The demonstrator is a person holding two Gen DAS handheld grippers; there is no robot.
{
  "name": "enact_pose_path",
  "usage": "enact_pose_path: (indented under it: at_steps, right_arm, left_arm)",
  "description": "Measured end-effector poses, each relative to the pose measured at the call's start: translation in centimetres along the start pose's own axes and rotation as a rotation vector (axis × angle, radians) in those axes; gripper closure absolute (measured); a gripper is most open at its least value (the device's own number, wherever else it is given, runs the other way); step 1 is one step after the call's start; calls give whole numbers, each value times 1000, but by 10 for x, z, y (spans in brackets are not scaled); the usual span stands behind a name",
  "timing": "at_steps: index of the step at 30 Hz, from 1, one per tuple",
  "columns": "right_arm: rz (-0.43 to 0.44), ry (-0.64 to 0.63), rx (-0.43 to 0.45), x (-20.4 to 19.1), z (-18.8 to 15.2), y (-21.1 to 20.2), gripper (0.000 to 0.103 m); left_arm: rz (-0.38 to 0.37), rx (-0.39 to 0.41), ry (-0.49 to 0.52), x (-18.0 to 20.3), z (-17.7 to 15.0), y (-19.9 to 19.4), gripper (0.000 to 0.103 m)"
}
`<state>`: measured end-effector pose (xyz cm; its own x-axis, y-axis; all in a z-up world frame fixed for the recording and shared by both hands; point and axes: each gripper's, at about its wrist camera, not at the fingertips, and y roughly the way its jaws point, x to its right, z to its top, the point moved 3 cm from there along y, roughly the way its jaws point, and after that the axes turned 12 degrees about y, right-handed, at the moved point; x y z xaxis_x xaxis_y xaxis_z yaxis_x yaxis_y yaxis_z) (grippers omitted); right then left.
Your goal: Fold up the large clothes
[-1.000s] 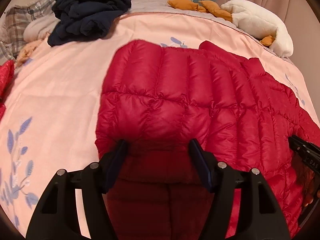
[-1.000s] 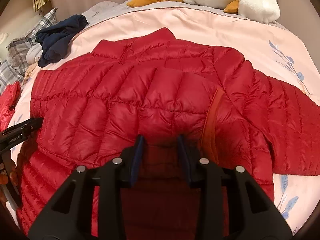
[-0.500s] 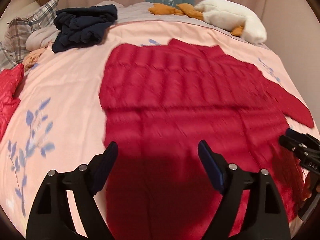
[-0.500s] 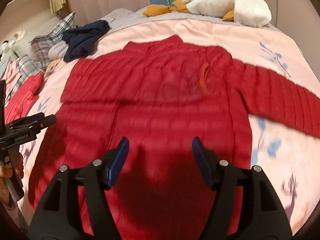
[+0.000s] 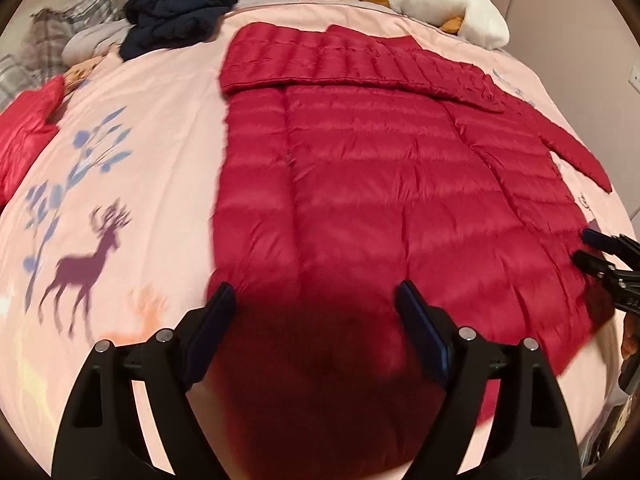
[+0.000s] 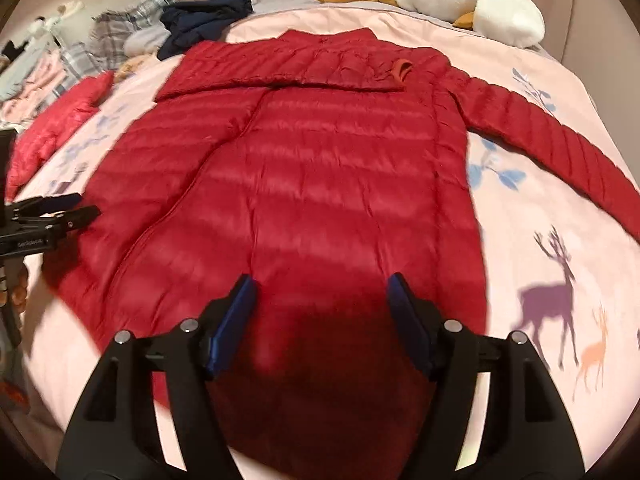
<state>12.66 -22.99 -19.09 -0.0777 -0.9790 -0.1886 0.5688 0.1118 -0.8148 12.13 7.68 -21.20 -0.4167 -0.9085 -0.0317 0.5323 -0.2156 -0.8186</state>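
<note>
A red quilted down jacket [image 5: 380, 168] lies flat on the pink bed, also in the right wrist view [image 6: 320, 184]. Its left sleeve is folded across the chest, its cuff [image 6: 401, 72] near the collar. The other sleeve [image 6: 560, 148] stretches out to the right. My left gripper [image 5: 316, 300] is open and empty, above the jacket's hem at its left side; it also shows in the right wrist view [image 6: 56, 216]. My right gripper [image 6: 320, 292] is open and empty above the hem, and shows at the left wrist view's right edge [image 5: 600, 252].
A dark navy garment [image 5: 180, 16] and plaid pillows [image 5: 60, 36] lie at the back left. A second red garment [image 5: 24, 128] lies at the left edge. A white plush toy [image 6: 468, 4] lies at the headboard. The pink printed cover [image 5: 120, 200] spreads around the jacket.
Both grippers opened, let go of the jacket and pulled back towards the hem. The folded sleeve now lies flat across the chest.
</note>
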Motion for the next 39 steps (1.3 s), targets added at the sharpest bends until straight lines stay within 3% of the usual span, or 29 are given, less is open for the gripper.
enact_pose_path:
  at_steps: [3, 5, 9, 15, 25, 31, 36, 39]
  right_arm:
    - [39, 115, 56, 25, 4, -28, 19]
    - [60, 230, 97, 49, 9, -41, 16]
    - [54, 527, 176, 120, 21, -53, 15]
    - [113, 883, 272, 224, 42, -49, 15]
    - [148, 1180, 386, 324, 72, -19, 17]
    - [147, 1284, 436, 358, 80, -1, 26]
    - [153, 1364, 504, 383, 86, 7, 42]
    - [135, 1410, 521, 394, 86, 14, 66]
  left_arm:
    - [3, 12, -56, -10, -5, -17, 19]
    - [-7, 30, -109, -15, -4, -25, 7]
    - [-72, 74, -192, -19, 4, -36, 6]
    - [-88, 112, -175, -9, 22, -45, 6]
    - [-63, 77, -185, -8, 35, -34, 6]
    - [-71, 72, -216, -7, 48, -28, 6]
    - [-73, 69, -229, -5, 60, -23, 6]
    - [-70, 69, -231, -3, 63, -23, 6]
